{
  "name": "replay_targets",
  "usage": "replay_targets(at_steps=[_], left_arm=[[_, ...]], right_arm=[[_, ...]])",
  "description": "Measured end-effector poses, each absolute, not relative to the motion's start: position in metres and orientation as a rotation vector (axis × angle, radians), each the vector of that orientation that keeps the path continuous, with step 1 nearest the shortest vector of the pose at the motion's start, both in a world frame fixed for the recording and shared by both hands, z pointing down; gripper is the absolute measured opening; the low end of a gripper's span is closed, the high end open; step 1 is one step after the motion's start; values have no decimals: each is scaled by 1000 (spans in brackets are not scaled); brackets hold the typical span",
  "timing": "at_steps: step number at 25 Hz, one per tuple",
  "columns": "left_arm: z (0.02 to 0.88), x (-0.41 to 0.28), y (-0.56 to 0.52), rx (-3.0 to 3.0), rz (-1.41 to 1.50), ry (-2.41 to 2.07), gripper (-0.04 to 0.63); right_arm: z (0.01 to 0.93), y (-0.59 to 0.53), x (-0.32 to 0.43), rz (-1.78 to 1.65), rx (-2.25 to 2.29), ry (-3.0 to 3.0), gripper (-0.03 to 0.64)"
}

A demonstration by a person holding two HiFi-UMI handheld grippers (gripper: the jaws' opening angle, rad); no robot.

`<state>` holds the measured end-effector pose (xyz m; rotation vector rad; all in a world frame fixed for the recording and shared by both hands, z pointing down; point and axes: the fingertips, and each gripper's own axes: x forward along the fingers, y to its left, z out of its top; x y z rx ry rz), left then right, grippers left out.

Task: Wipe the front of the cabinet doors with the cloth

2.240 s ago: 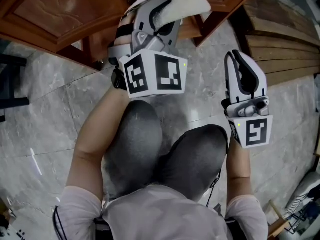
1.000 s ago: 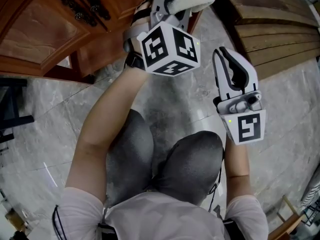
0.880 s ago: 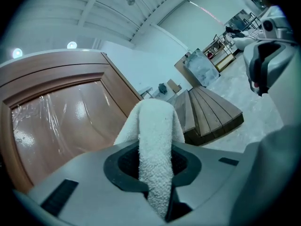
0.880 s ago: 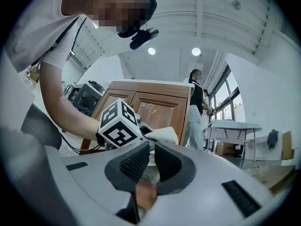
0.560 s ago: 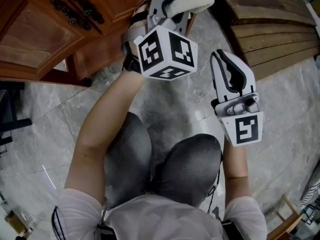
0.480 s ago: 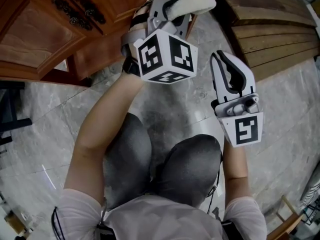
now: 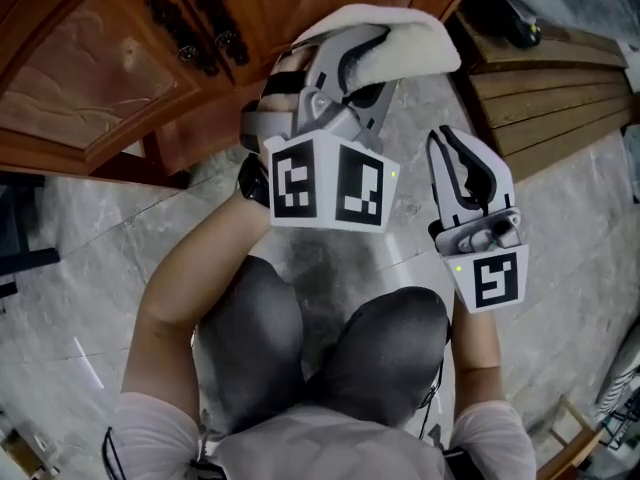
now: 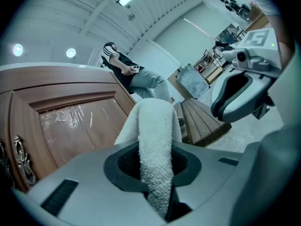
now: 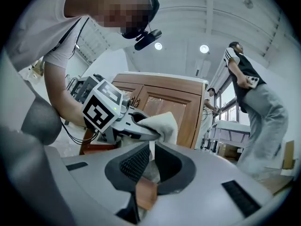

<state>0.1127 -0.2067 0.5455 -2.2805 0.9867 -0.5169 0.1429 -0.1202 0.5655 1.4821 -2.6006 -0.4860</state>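
Faces the wooden cabinet doors (image 7: 90, 68) over a grey marble floor (image 7: 60, 258), knees (image 7: 330, 348) bent below; grips the white cloth (image 7: 405, 43) in the left gripper (image 7: 380, 63), jaws clenched on a fold that bulges out past the tips; holds that cloth close in front of the doors' lower edge, right of the dark metal handles (image 7: 195, 23); touching the wood or not, cannot tell; carries the right gripper (image 7: 447, 140) lower and just beside the left one, above the floor, near slatted wooden boards (image 7: 540, 78); jaws there closed together, nothing between them.
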Motion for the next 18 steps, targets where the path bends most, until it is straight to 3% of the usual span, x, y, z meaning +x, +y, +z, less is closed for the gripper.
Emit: replay_targets(at_steps=[18], left_arm=[[538,106,-211,-2383,-379,942,92]], right_arm=[[571,-157,138,-449,1445,-2545,58]])
